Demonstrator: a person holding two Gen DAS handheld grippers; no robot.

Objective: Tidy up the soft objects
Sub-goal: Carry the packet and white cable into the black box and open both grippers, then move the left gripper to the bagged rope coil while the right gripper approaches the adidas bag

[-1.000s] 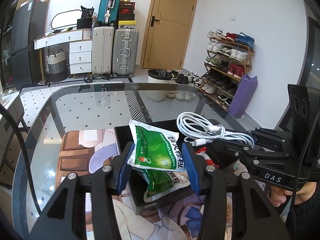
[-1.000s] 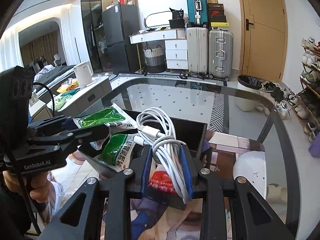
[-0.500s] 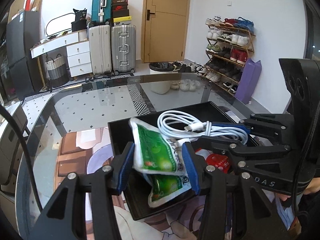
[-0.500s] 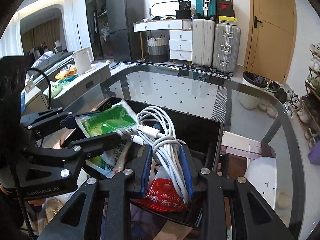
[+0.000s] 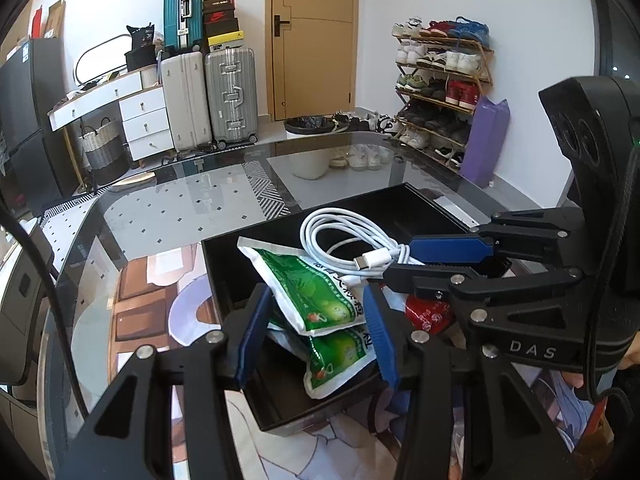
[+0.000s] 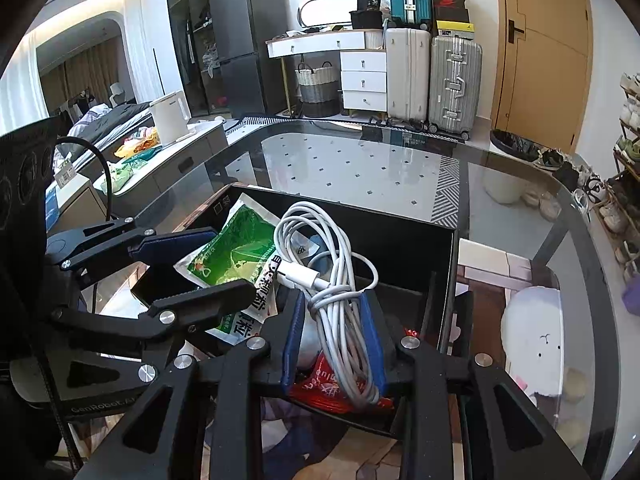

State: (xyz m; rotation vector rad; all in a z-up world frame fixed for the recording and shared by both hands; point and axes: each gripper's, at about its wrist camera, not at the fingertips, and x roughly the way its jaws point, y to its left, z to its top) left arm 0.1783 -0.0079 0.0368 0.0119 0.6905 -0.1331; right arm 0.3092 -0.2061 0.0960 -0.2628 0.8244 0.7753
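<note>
My left gripper (image 5: 316,336) is shut on green snack packets (image 5: 316,300) and holds them low over the black box (image 5: 224,264). My right gripper (image 6: 334,344) is shut on a coiled white cable (image 6: 332,280), also over the box (image 6: 404,240). The cable (image 5: 344,240) shows in the left wrist view, lying across the packets, held by the right gripper (image 5: 436,258). In the right wrist view the packets (image 6: 236,256) sit between the left gripper's fingers (image 6: 176,240). A red packet (image 6: 336,388) lies in the box under the cable.
The box stands on a printed mat (image 5: 152,300) on a glass table (image 6: 380,164). A white plush (image 6: 532,340) lies on the table right of the box. Suitcases (image 5: 212,96), a door and a shoe rack (image 5: 444,84) stand far behind.
Both grippers have moved forward and down over the black box with their loads. The packets and cable now hang lower, inside the box's outline.
</note>
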